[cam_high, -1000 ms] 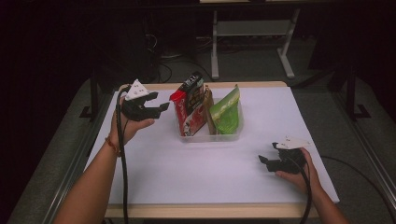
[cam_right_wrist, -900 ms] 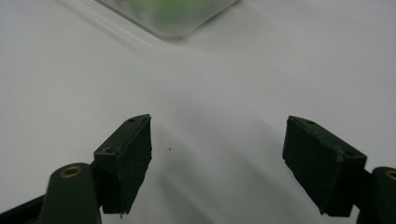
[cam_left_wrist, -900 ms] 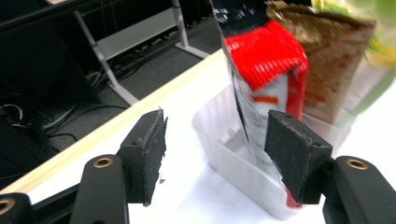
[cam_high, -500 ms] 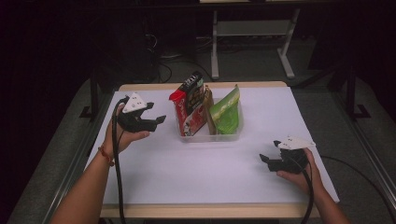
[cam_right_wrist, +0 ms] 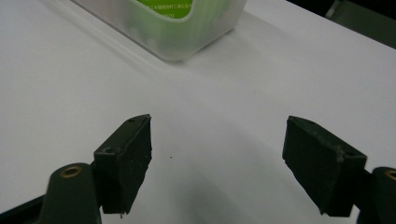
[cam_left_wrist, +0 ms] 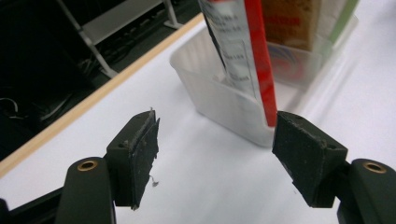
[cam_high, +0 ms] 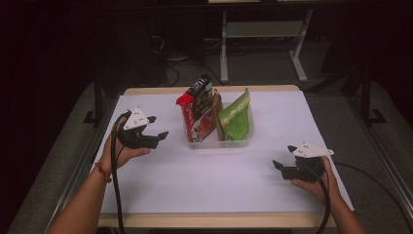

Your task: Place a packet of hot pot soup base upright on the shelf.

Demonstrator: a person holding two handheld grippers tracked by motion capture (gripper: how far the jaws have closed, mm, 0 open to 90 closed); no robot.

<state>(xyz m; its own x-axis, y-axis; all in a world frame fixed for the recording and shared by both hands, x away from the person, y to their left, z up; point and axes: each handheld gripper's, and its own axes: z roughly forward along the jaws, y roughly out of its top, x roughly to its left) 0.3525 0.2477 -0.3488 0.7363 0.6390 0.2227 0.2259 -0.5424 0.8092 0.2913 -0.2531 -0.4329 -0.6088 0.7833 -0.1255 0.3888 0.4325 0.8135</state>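
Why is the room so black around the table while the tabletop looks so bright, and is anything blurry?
High view: light falls on the white table, the floor and background stay dark, and the clear bin casts little shadow. Left gripper view: the red packet in the bin is close and soft. Right gripper view: the tabletop glares pale, the green packet is blurred, and a faint shadow lies beside the bin.

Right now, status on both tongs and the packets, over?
Left tongs open, just widened, empty, beside clear plastic tub. Right tongs open, empty, above white tabletop. Red packet, green pouch upright in tub. Nothing in the way.
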